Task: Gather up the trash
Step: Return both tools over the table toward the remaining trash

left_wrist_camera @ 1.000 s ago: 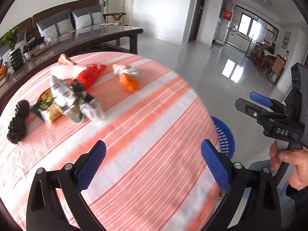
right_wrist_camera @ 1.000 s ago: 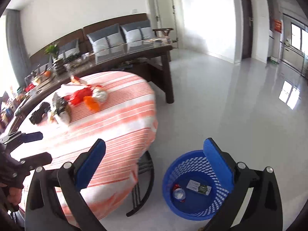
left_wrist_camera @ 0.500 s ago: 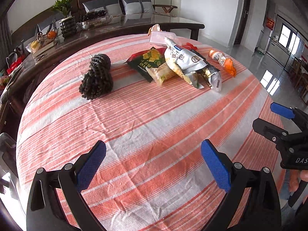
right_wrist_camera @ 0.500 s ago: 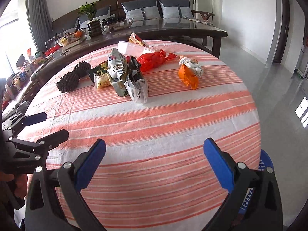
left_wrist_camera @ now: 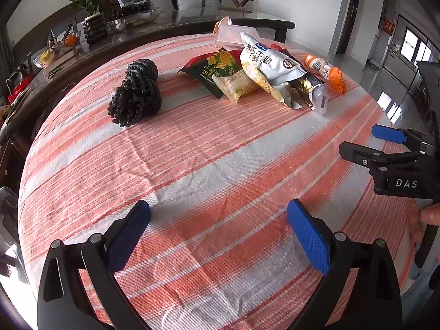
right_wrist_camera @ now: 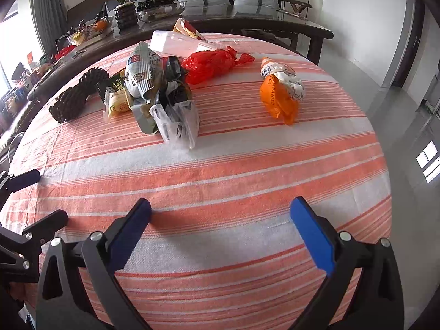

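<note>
I hold both tongs wide apart, empty, above the striped cloth [right_wrist_camera: 247, 170]: left gripper [left_wrist_camera: 218, 220], right gripper [right_wrist_camera: 220, 214], marked "DAS". The trash lies at the far side: one silver bag [left_wrist_camera: 272, 66] with Chinese print, one orange wrapper [right_wrist_camera: 277, 96], one red bag [right_wrist_camera: 211, 64], one black mesh roll [left_wrist_camera: 134, 93].

snack packets [left_wrist_camera: 272, 68]: 3 | plastic bags [right_wrist_camera: 214, 63]: 3 | black mesh rolls [left_wrist_camera: 136, 93]: 1 | clear boxes [right_wrist_camera: 176, 42]: 1
</note>
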